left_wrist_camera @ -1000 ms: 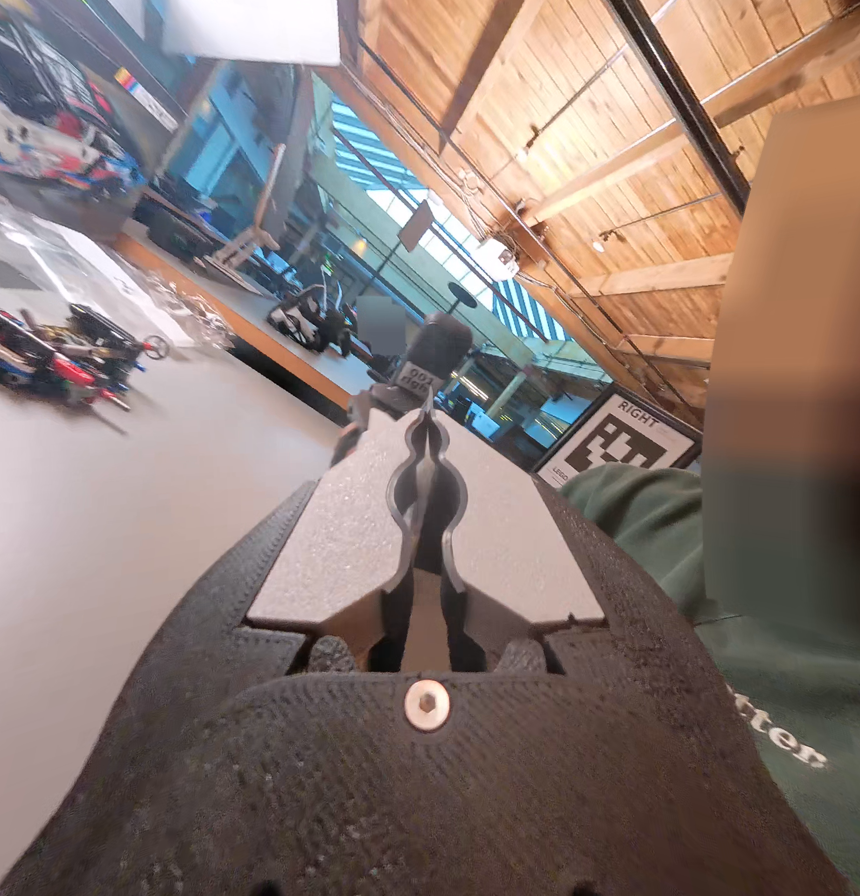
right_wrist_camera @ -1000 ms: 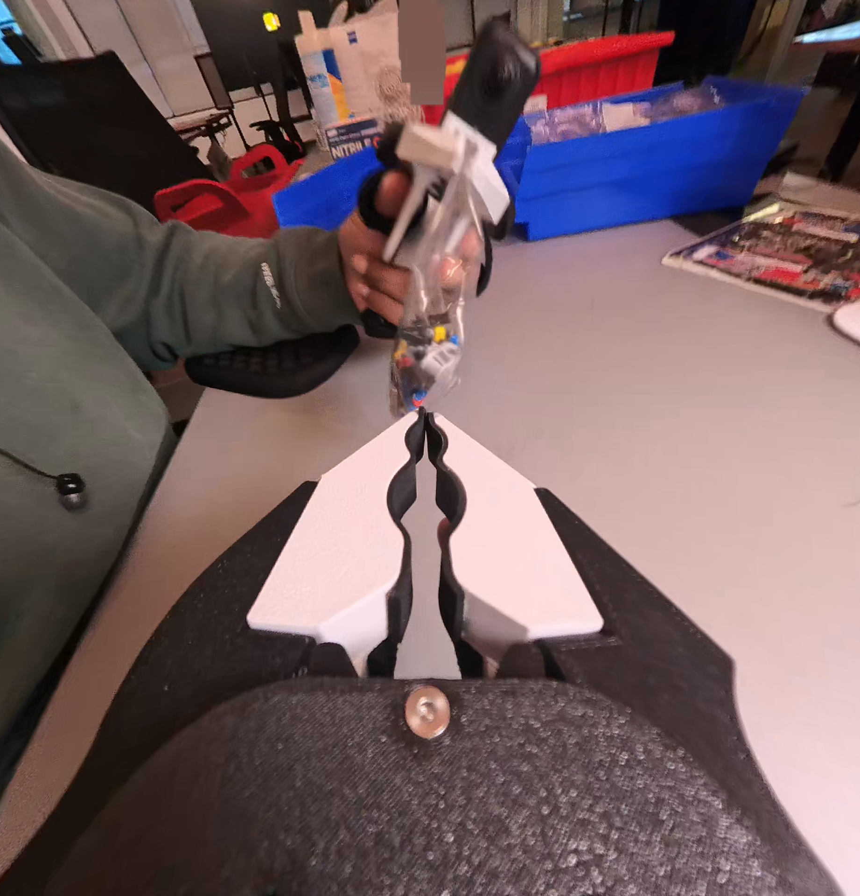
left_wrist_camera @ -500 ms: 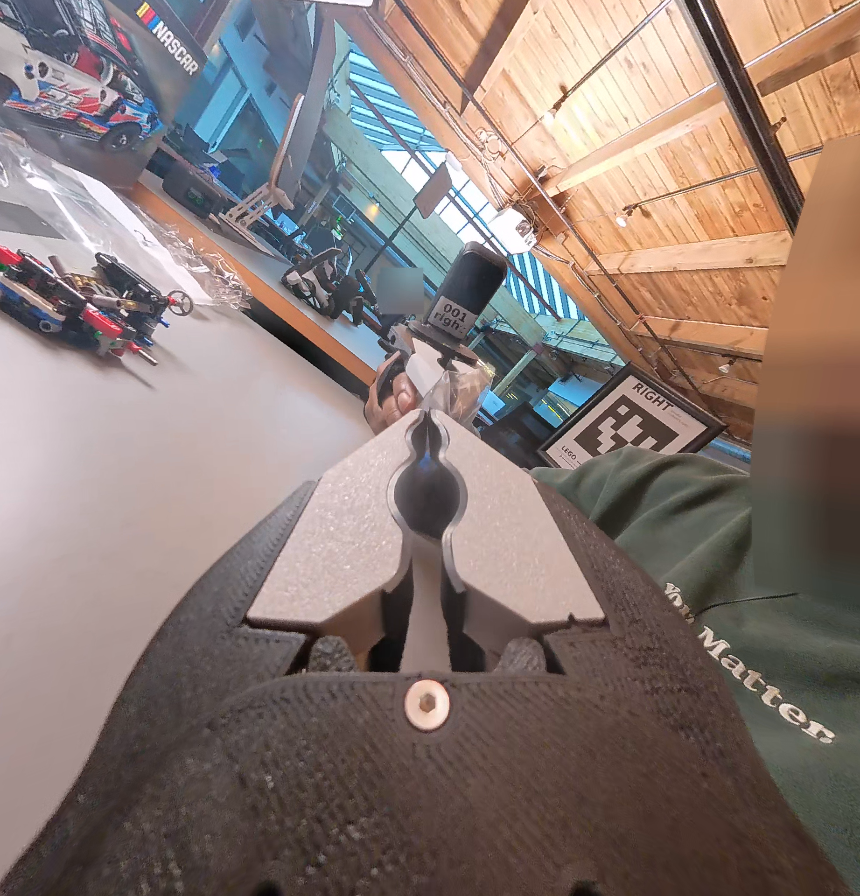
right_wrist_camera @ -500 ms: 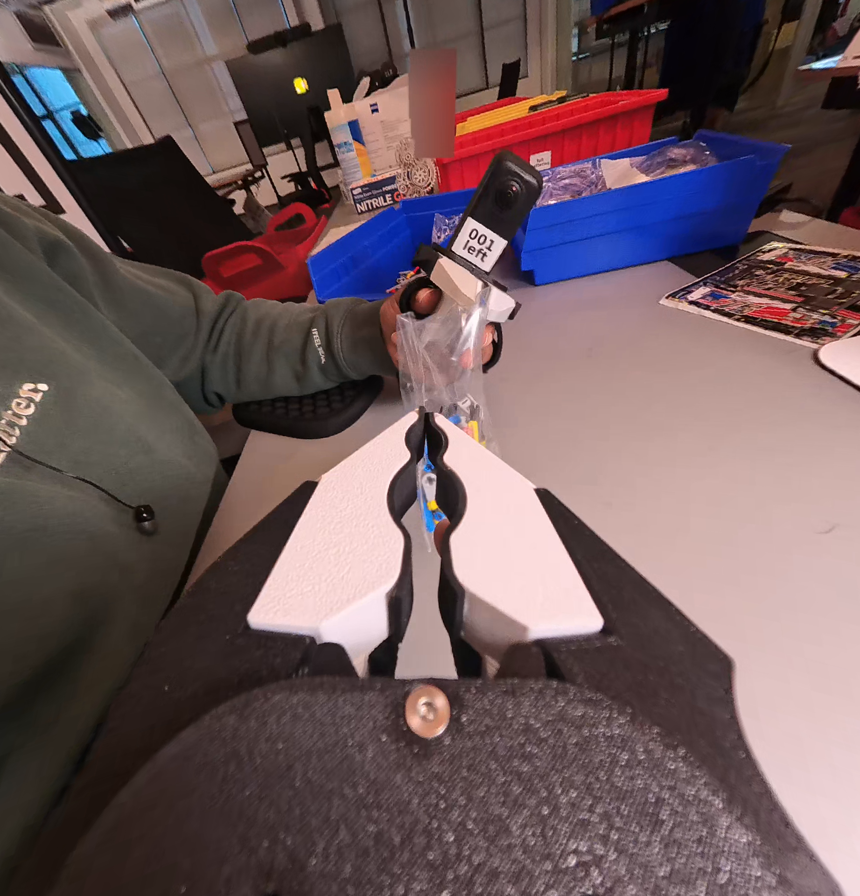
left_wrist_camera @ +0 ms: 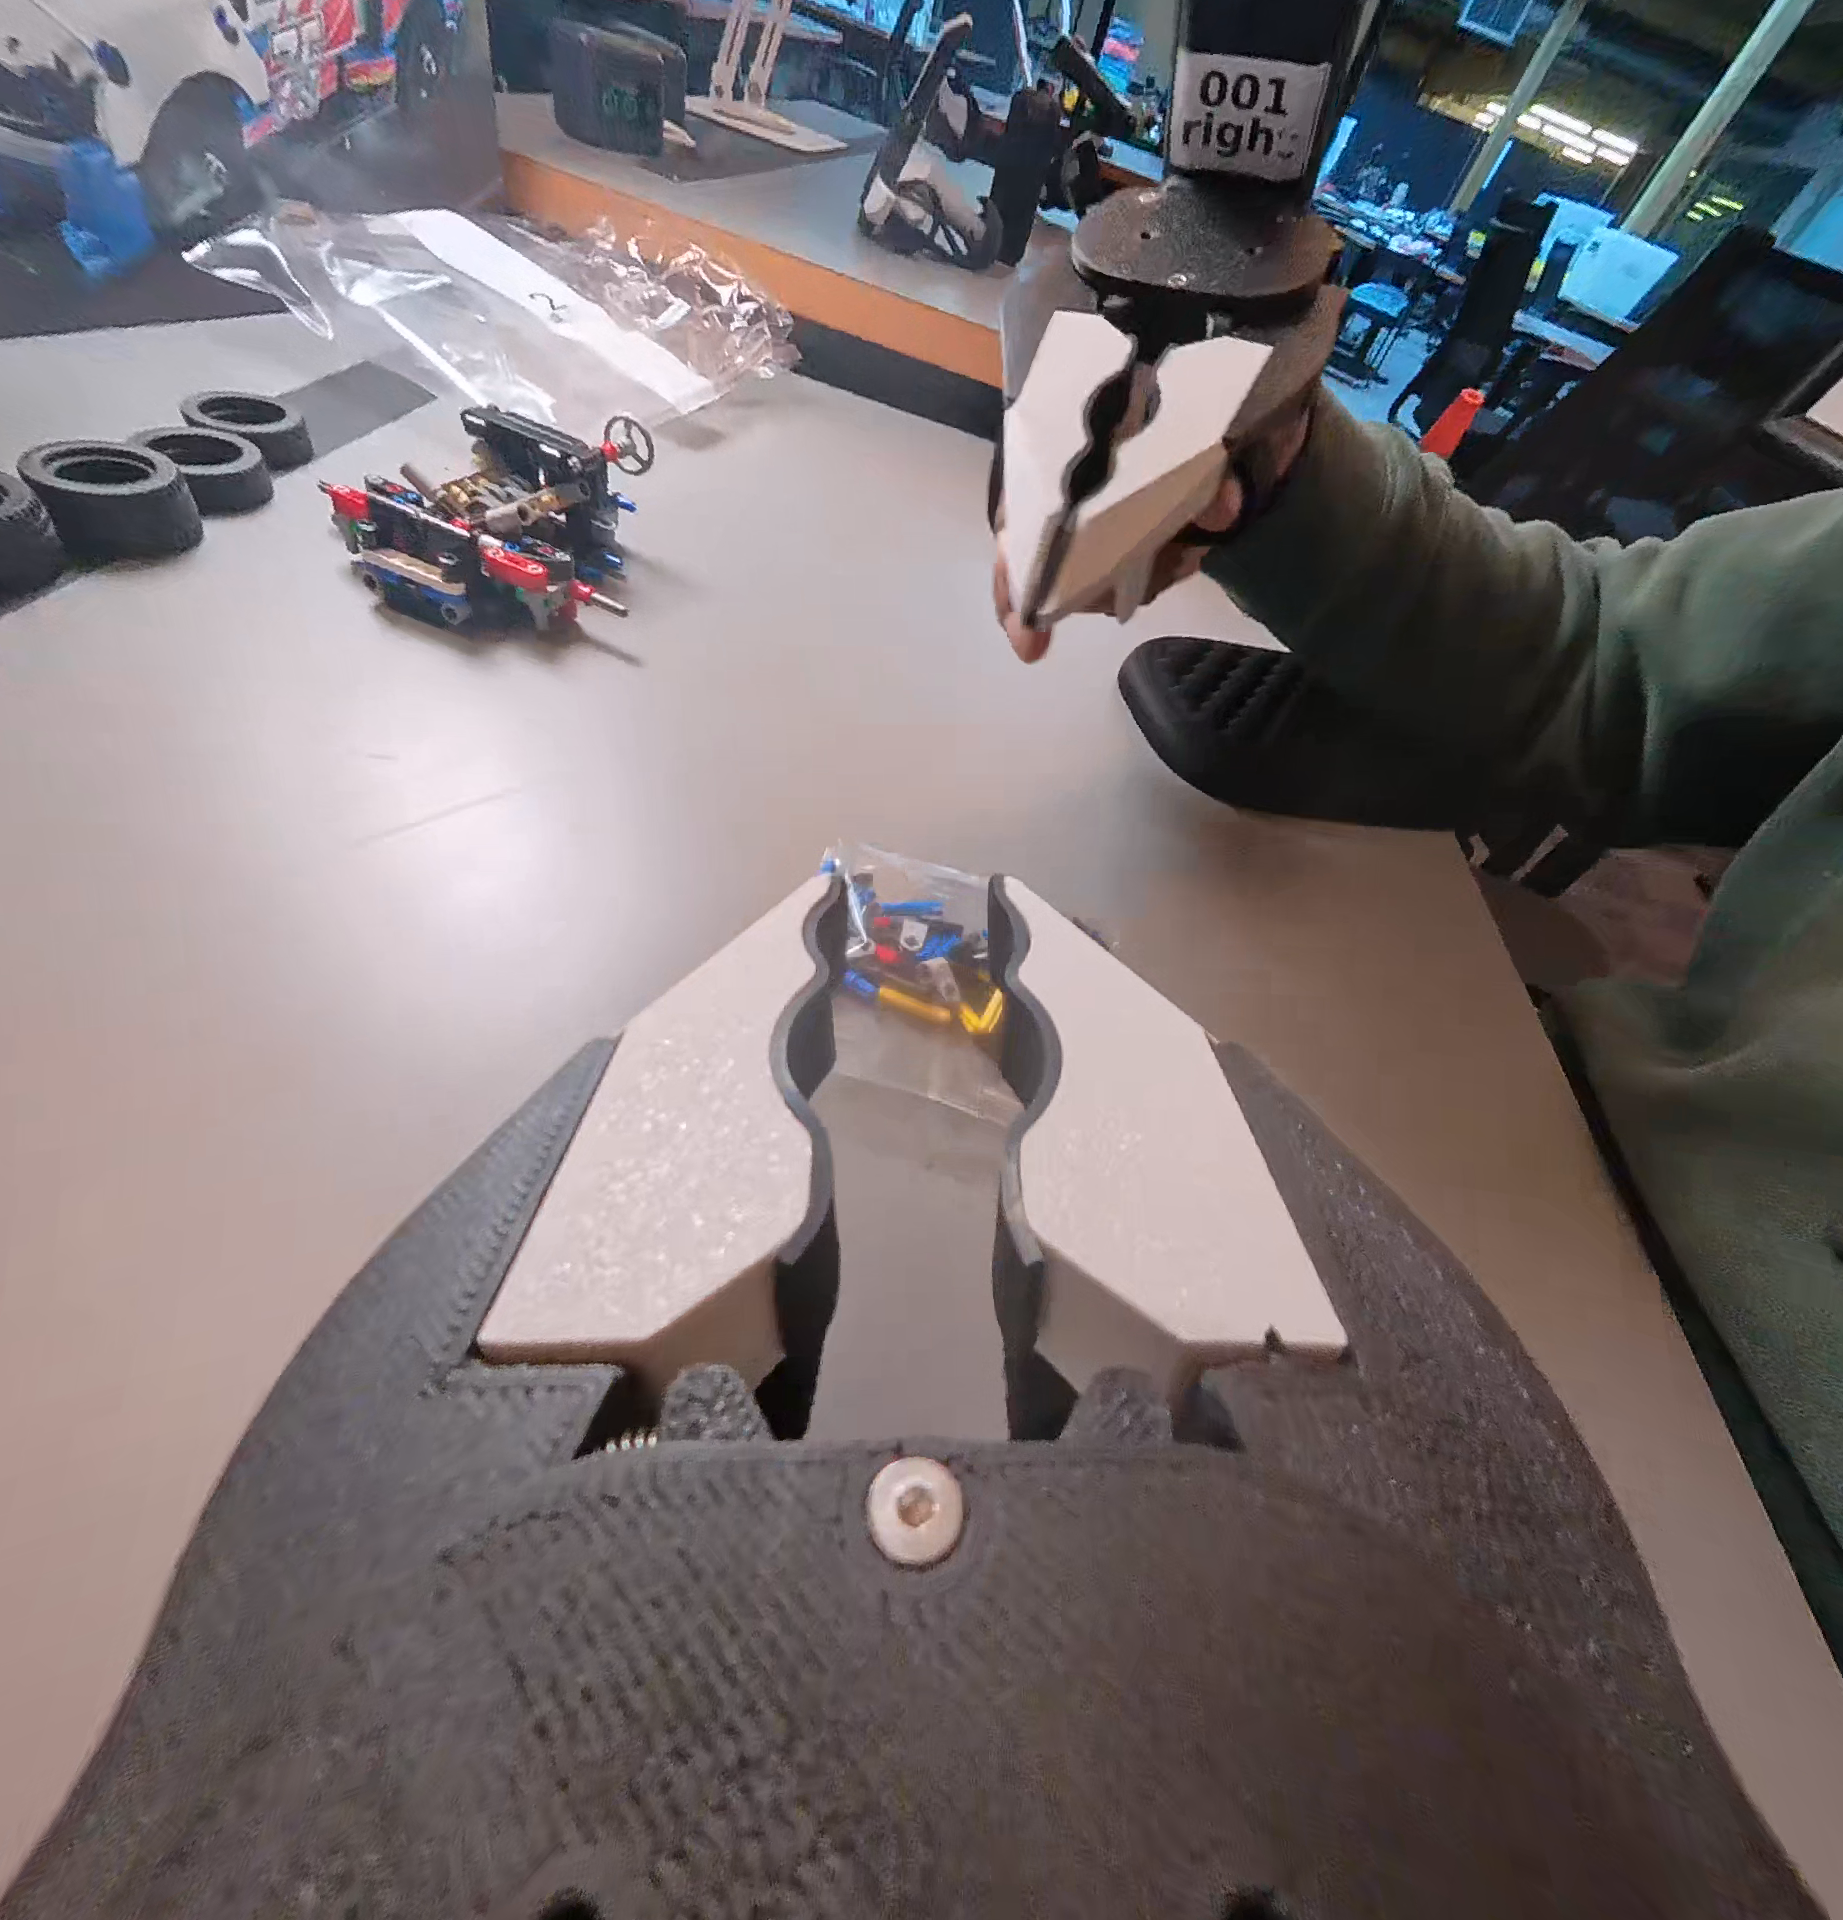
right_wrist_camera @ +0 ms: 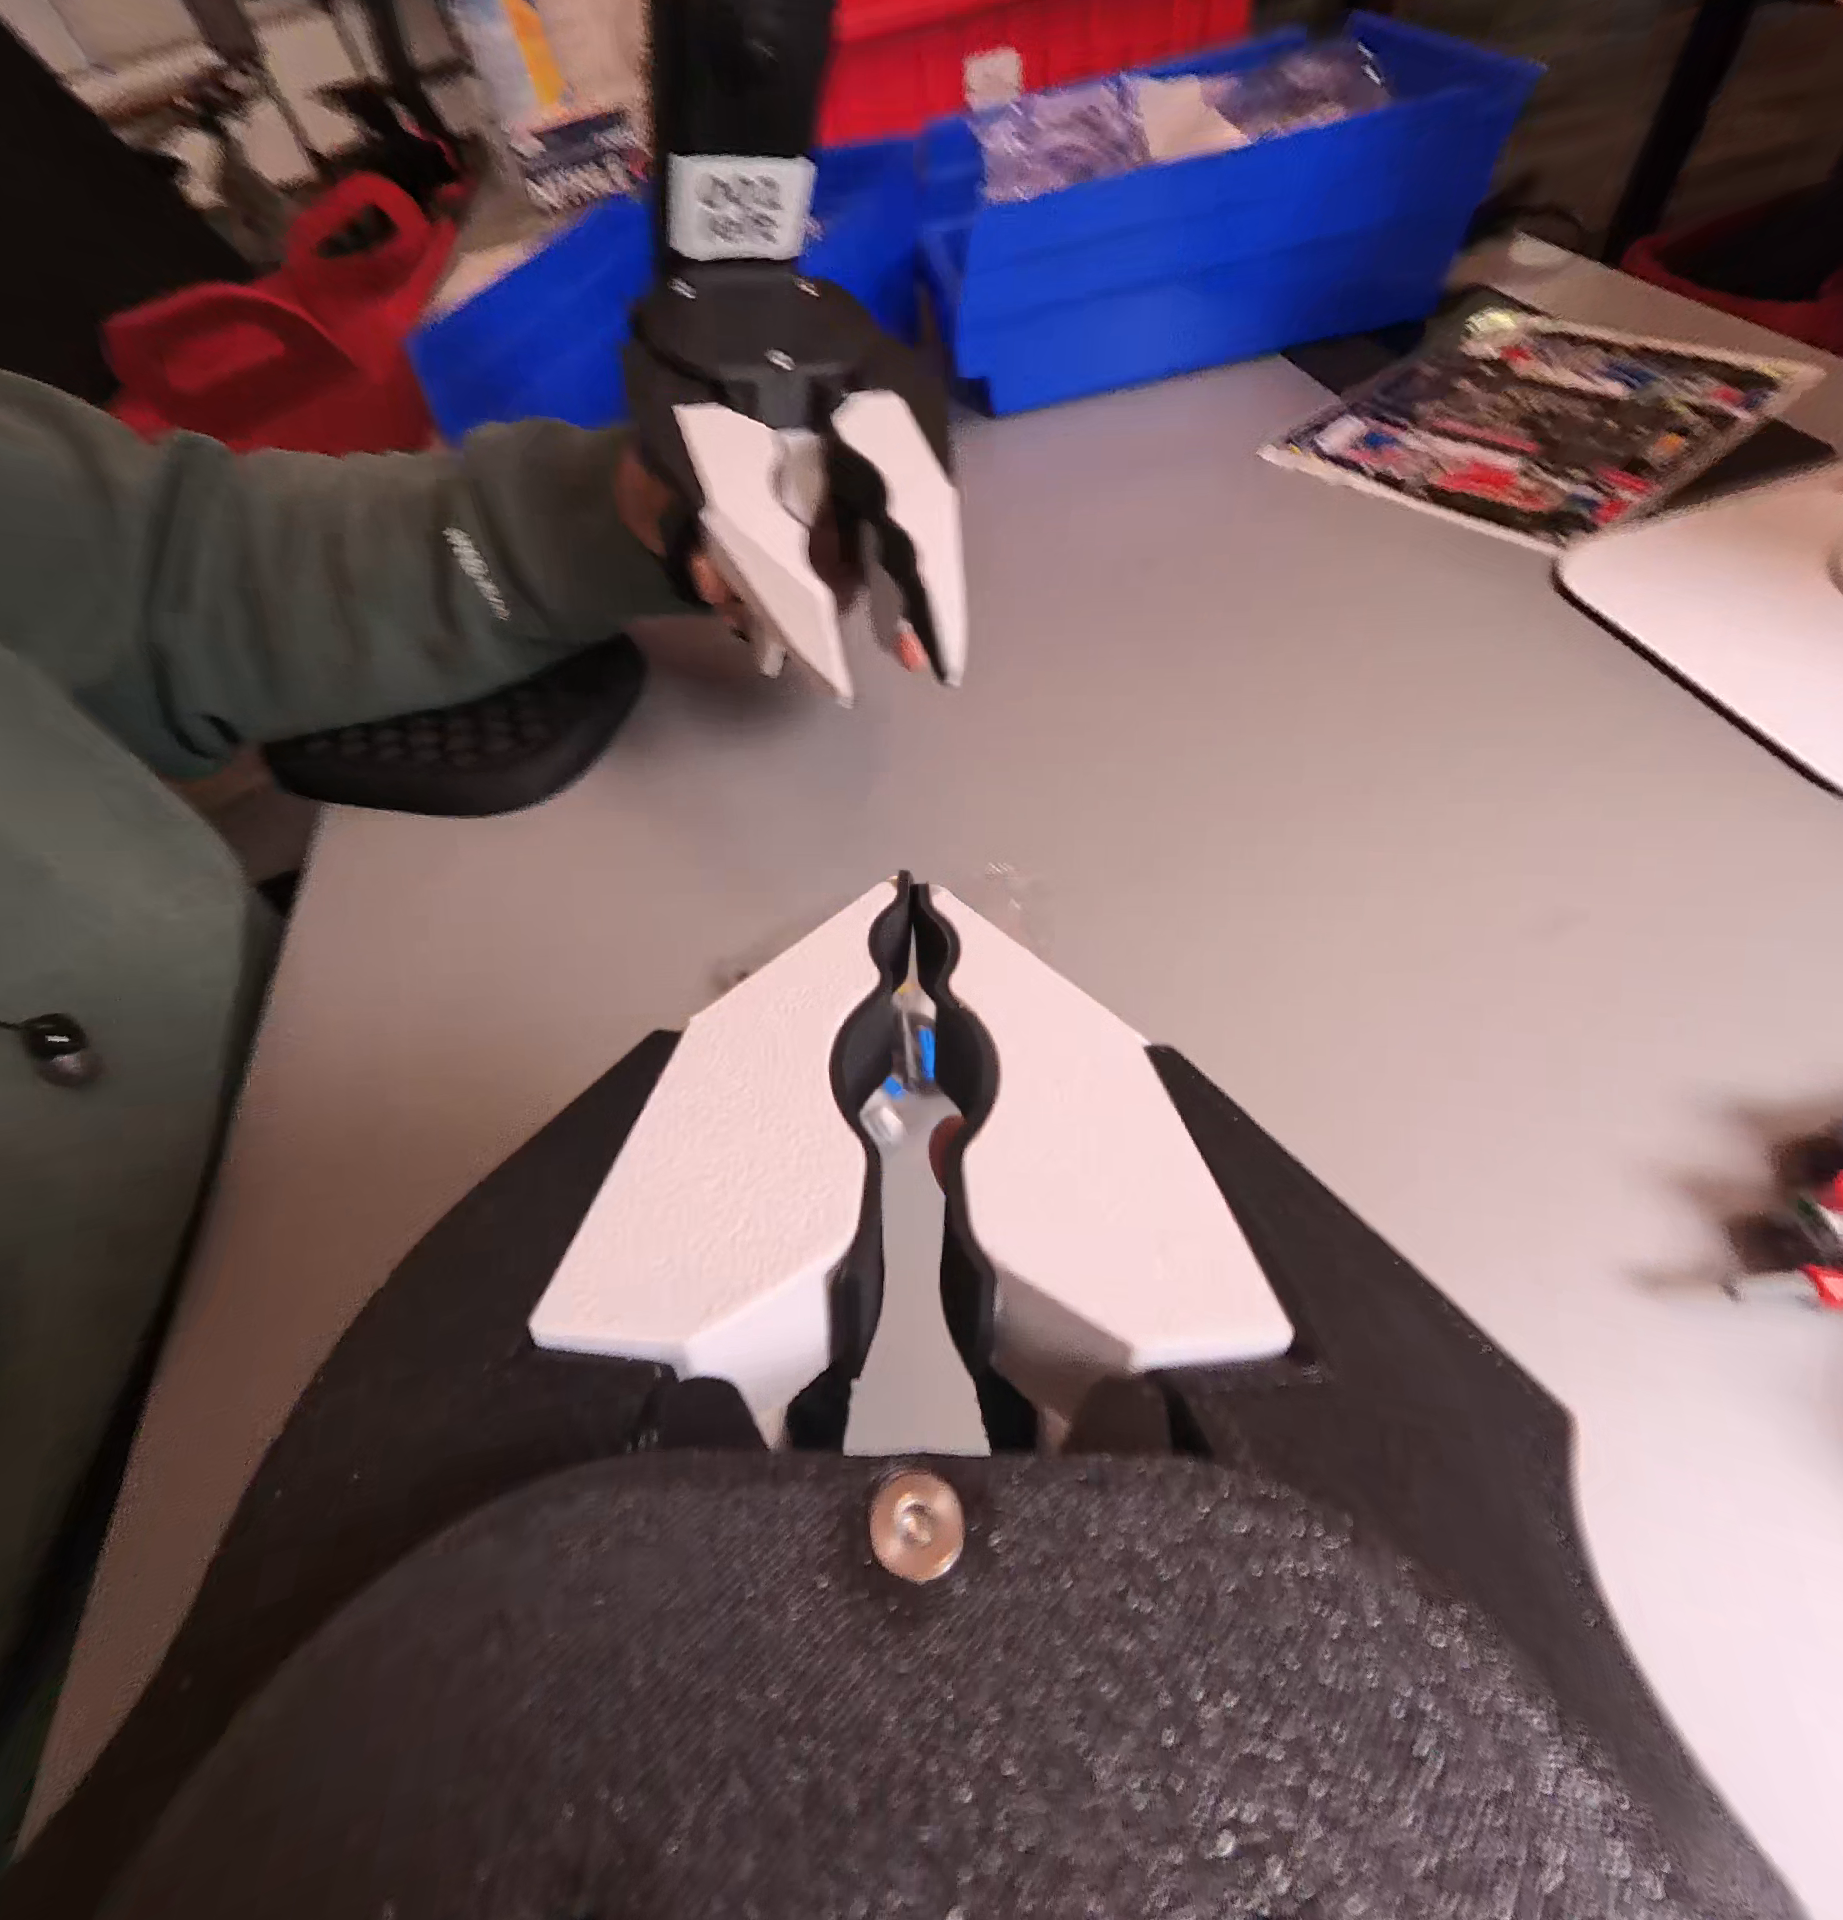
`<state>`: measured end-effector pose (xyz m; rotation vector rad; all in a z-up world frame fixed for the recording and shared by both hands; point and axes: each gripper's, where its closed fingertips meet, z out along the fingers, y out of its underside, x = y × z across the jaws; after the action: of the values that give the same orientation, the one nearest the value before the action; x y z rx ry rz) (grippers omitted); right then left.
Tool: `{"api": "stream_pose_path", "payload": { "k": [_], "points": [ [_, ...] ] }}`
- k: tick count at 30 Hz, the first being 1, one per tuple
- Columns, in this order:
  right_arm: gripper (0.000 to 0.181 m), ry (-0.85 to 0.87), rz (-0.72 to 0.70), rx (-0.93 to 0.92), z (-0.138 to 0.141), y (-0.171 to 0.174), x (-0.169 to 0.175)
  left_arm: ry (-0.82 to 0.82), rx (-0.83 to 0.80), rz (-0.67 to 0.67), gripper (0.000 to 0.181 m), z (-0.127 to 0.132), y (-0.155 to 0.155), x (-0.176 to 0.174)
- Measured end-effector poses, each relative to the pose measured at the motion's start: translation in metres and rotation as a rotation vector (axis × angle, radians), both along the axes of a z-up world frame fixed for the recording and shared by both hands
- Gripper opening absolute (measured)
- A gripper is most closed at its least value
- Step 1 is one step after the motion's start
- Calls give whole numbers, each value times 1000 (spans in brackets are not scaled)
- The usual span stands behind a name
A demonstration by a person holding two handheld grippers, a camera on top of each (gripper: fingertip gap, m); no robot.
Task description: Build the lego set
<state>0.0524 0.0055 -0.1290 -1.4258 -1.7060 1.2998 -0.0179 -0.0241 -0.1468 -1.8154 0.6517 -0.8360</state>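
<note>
A small clear bag of loose lego parts [left_wrist_camera: 917, 966] lies on the grey table, right ahead of my left gripper [left_wrist_camera: 912, 888], which is open and empty with a finger on each side of it. In the right wrist view that bag shows only through the gap of my right gripper [right_wrist_camera: 901, 1070]. My right gripper [right_wrist_camera: 906, 883] is shut; it also shows in the left wrist view [left_wrist_camera: 1031, 608], raised above the table, with nothing visible between its tips. The left gripper [right_wrist_camera: 896, 675] hangs open above the table. A partly built lego car chassis [left_wrist_camera: 481, 530] sits farther left.
Several black tyres [left_wrist_camera: 117, 488] and empty clear bags [left_wrist_camera: 501, 281] lie beyond the chassis. Blue bins [right_wrist_camera: 1208, 229], an instruction booklet [right_wrist_camera: 1519, 416] and a white board [right_wrist_camera: 1727, 644] stand at the table's other side. A black armrest [left_wrist_camera: 1229, 707] is at the table edge. Left tips to right tips: about 9 centimeters.
The left gripper, earlier shut on the bag held in the air, has opened; the bag now lies on the table. Both grippers have tilted down and moved apart.
</note>
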Motion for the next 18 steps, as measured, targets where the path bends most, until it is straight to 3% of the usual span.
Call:
{"api": "stream_pose_path", "payload": {
  "k": [2, 4, 6, 11, 14, 16, 18],
  "points": [
    [0, -85, -55, 23, -18, 15, 7, 3, -33, 8, 27, -7, 2, -2],
    [16, -193, -65, 24, -39, 19, 17, 9, -50, 42, 28, -10, 6, -8],
    [35, -296, -46, 9, -59, 13, 23, 8, -62, 79, 28, -11, 10, -15],
    [55, -505, 9, -15, -97, -10, 22, 6, -85, 123, 27, -14, 15, -23],
    [35, -527, 15, -20, -101, -17, 11, 17, -84, 120, 28, -14, 14, -21],
    [0, -528, 32, 47, -107, -18, 7, 21, -88, 113, 28, -15, 13, -20],
    [0, -494, 72, 106, -105, -23, 2, 21, -100, 100, 28, -17, 11, -19]
  ]
}}
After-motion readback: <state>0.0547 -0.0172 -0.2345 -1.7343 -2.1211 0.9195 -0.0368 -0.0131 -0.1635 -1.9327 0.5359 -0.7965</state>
